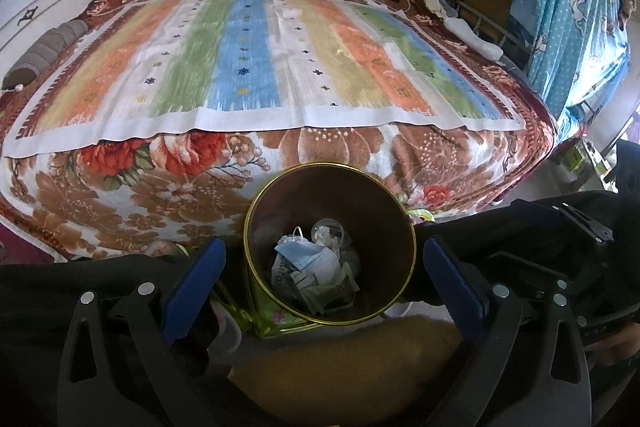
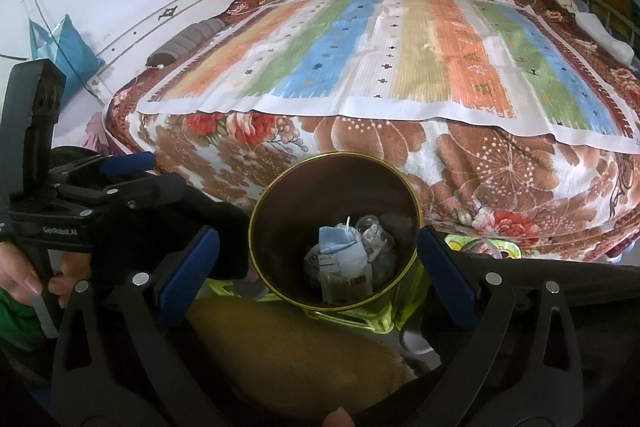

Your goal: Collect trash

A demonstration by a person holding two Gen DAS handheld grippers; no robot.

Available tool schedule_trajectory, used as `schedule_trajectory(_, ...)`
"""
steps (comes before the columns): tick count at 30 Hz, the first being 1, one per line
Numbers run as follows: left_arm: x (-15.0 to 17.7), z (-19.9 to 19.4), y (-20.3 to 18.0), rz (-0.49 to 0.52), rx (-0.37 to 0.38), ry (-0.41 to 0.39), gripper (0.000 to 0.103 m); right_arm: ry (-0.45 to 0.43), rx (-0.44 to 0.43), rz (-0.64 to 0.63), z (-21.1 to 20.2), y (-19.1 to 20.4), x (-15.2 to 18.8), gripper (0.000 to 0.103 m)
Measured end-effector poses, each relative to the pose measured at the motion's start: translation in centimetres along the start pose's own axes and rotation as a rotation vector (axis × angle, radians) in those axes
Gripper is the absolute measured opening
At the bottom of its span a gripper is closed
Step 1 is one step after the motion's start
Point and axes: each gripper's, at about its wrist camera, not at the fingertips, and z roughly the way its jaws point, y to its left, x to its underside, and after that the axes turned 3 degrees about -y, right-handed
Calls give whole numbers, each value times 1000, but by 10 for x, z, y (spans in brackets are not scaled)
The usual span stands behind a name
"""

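Observation:
A dark round bin with a gold rim (image 1: pixel 320 165) (image 2: pixel 336 155) stands on the floor against the bed. Inside lie a blue face mask (image 1: pixel 304 253) (image 2: pixel 336 241), a clear plastic cup (image 1: pixel 328 229) (image 2: pixel 372 225) and crumpled paper wrappers (image 1: pixel 320 287) (image 2: pixel 344 283). My left gripper (image 1: pixel 324 245) hangs open over the bin's mouth with nothing between its blue pads (image 1: pixel 196 287). My right gripper (image 2: pixel 318 233) is open and empty too, straddling the bin from above. In the right wrist view the left gripper's black body (image 2: pixel 80 195) shows at the left, held by a hand (image 2: pixel 20 275).
The bed (image 1: pixel 140 187) (image 2: pixel 500 163) has a floral blanket with a striped cloth (image 1: pixel 248 59) (image 2: pixel 400 59) on top. A mustard fabric mass (image 1: pixel 340 359) (image 2: pixel 288 347) lies in front of the bin. Green-yellow plastic (image 1: pixel 272 311) (image 2: pixel 400 311) sits beside the bin's base. A blue curtain (image 1: pixel 568 7) hangs at the right.

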Motion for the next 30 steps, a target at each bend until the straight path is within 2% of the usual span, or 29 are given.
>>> schedule_trajectory(30, 0, -1, 0, -2, 1, 5, 97, 5, -3, -2, 2, 4, 1, 94)
